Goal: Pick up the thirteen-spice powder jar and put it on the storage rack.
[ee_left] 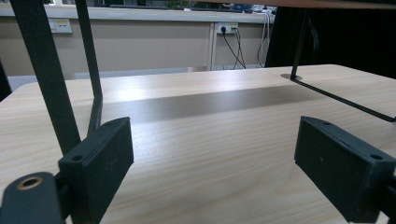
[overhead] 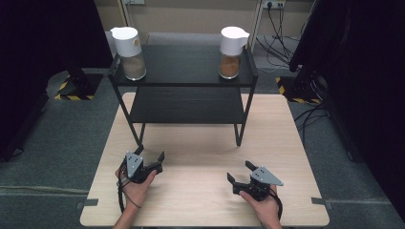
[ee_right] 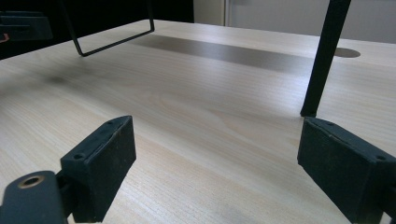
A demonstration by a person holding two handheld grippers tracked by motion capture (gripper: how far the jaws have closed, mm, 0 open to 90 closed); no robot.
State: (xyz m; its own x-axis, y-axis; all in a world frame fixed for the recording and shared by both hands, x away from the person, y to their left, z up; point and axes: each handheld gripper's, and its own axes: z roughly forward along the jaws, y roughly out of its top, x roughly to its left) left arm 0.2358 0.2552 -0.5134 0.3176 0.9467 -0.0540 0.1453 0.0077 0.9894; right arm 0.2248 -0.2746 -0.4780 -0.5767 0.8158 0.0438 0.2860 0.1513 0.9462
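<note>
The two jars, the left jar (overhead: 130, 46) with pale contents and the right jar (overhead: 231, 46) with browner powder, stand on the top shelf of the black rack (overhead: 184, 86), well ahead of my jaws and above their level, one near each end of the shelf. Both carry white spouted lids over clear bodies. I judge the bodies to be glass or hard plastic: stiff, smooth, likely slippery, and bottom-heavy with the fill, so fragile if tipped off the shelf. I would take each around the clear body just below the lid, squarely, not by the lid, which may lift off. My left gripper (overhead: 154, 161) hangs released just above the wooden table (overhead: 191, 157), jaws spread wide and holding nothing, the rack's leg just beyond them. My right gripper (overhead: 239, 171) is likewise spread and unladen.
</note>
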